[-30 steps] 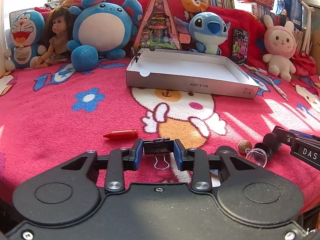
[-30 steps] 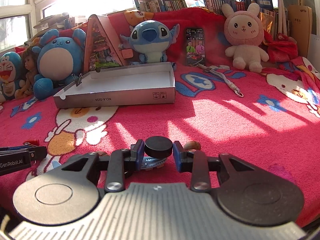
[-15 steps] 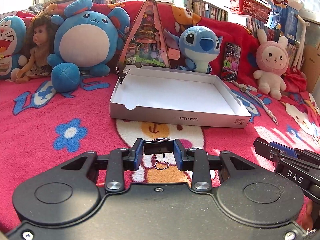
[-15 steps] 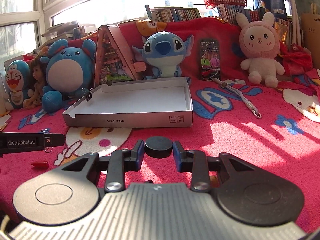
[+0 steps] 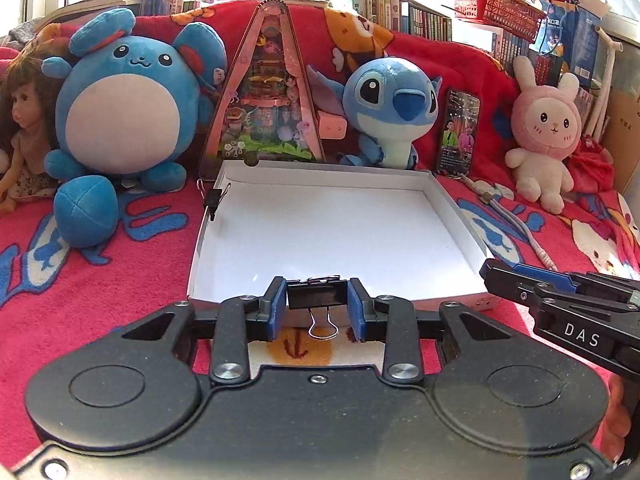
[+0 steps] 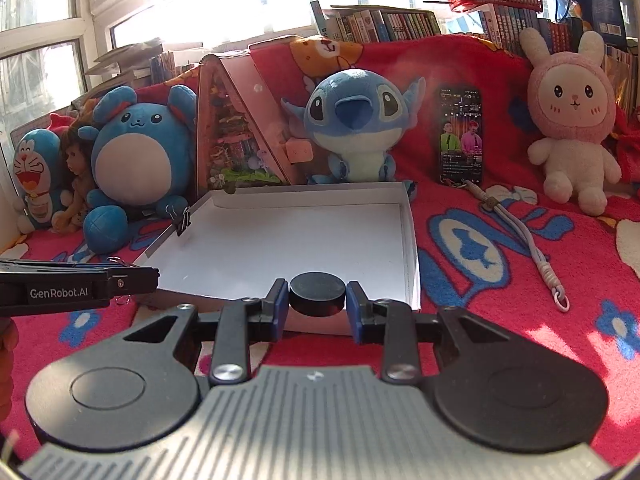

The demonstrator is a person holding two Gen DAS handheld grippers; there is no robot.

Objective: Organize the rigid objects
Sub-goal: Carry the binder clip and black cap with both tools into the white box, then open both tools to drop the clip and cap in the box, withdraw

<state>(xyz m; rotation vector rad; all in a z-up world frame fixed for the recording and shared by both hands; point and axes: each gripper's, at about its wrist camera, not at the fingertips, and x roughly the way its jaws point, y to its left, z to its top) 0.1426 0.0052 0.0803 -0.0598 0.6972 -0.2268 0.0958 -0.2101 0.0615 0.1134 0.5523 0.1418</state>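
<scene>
Both grippers have come up off the red blanket (image 5: pixel 120 280) and in toward the white box (image 5: pixel 336 232) since a second ago; the box's near wall now sits right at the fingertips in both wrist views. Left gripper (image 5: pixel 317 308) is clamped on a black binder clip (image 5: pixel 317 295), wire handle hanging down, clip at the box's near edge. Right gripper (image 6: pixel 317 307) is clamped on a black round cap (image 6: pixel 317 294), held over the box's near-right corner; a second binder clip (image 5: pixel 214 199) is clipped on the box's left wall.
</scene>
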